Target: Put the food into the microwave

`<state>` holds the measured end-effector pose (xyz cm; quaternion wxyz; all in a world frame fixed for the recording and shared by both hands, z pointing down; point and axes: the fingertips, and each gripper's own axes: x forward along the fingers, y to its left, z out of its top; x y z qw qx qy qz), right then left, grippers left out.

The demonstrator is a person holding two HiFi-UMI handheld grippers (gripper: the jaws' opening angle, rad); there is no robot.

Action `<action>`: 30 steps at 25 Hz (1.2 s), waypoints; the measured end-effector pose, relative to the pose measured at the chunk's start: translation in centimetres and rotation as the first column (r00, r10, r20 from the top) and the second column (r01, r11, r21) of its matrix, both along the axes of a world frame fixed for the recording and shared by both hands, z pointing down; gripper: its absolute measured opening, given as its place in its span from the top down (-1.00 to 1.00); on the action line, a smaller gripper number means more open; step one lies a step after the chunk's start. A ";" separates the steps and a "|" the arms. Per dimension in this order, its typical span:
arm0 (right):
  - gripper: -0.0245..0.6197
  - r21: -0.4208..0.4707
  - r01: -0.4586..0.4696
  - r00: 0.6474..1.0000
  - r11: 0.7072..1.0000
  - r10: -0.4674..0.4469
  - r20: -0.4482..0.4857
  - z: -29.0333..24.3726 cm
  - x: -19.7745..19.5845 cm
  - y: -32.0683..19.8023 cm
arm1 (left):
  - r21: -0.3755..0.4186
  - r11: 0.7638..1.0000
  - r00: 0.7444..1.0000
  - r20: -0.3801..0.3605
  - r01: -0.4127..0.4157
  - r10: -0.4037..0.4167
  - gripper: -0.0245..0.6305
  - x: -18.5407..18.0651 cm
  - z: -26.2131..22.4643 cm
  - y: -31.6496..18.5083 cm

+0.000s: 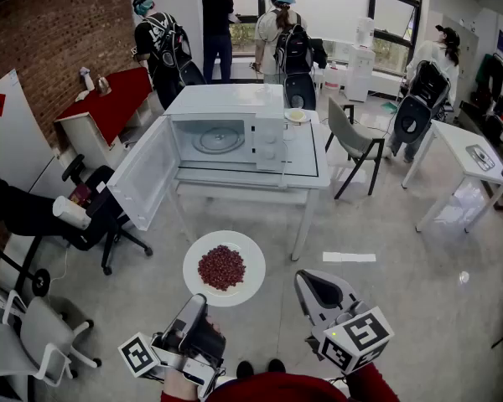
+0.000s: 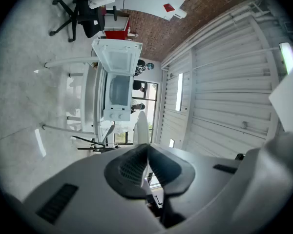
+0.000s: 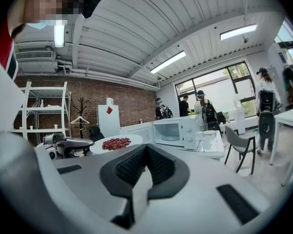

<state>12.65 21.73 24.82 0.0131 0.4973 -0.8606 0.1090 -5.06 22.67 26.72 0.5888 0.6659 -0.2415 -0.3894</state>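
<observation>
A white plate (image 1: 196, 260) heaped with red food (image 1: 221, 266) hangs in the air over the floor, in front of the table. My left gripper (image 1: 199, 301) is shut on the plate's near rim; in the left gripper view the plate (image 2: 141, 126) shows edge-on between the jaws. My right gripper (image 1: 306, 285) is shut and empty, to the right of the plate and apart from it. The white microwave (image 1: 235, 132) stands on the white table (image 1: 306, 174) ahead, its door (image 1: 142, 174) swung wide to the left, its glass turntable (image 1: 217, 140) bare. The right gripper view shows the plate (image 3: 132, 139) and the microwave (image 3: 173, 132).
A small bowl (image 1: 296, 115) sits on the table right of the microwave. A grey chair (image 1: 352, 141) stands to the right of the table, and office chairs (image 1: 92, 216) to the left. Several people stand at the back by the windows. Another white table (image 1: 461, 149) is at the far right.
</observation>
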 end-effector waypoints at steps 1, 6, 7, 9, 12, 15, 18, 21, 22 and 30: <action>0.89 0.001 -0.001 1.000 1.000 0.001 0.001 0.0 -0.1 -0.1 | 0.001 1.000 1.000 0.000 0.000 0.000 0.86 0.0 0.0 -0.1; 0.89 0.001 0.000 1.000 1.000 0.000 -0.008 0.1 -0.3 -0.1 | 0.004 1.000 1.000 -0.001 0.001 -0.001 0.86 -0.3 0.0 -0.2; 0.89 0.000 0.001 1.000 1.000 -0.001 -0.009 0.2 -0.3 -0.1 | 0.003 1.000 1.000 -0.002 0.001 -0.001 0.86 -0.3 0.0 -0.1; 0.89 -0.003 0.001 1.000 1.000 -0.001 -0.008 0.2 -0.4 -0.1 | 0.001 1.000 1.000 -0.005 0.003 -0.003 0.86 -0.4 0.0 -0.1; 0.89 -0.004 0.004 1.000 1.000 -0.004 -0.007 0.2 -0.5 -0.1 | -0.001 1.000 1.000 -0.010 0.008 -0.008 0.86 -0.5 0.0 0.0; 0.89 0.005 0.013 1.000 1.000 -0.013 -0.006 0.2 -0.6 0.0 | -0.004 1.000 1.000 -0.013 0.014 -0.014 0.86 -0.6 0.1 0.1; 0.88 0.006 0.026 1.000 1.000 -0.025 -0.010 0.2 -0.5 0.0 | -0.005 1.000 1.000 -0.014 0.018 -0.018 0.86 -0.5 0.2 -0.2; 0.88 0.001 0.032 0.999 0.999 -0.032 -0.019 0.3 0.1 0.1 | -0.002 1.000 1.000 -0.016 0.023 -0.023 0.86 0.0 0.1 -0.6; 0.88 -0.002 0.030 0.999 1.000 -0.030 -0.020 0.4 0.5 0.0 | -0.001 1.000 0.999 -0.018 0.027 -0.027 0.86 0.2 0.0 -0.7; 0.88 -0.014 0.027 1.000 1.000 -0.028 -0.005 0.7 3.7 -0.3 | 0.018 0.996 0.996 -0.013 0.084 -0.083 0.86 1.5 -0.8 -1.8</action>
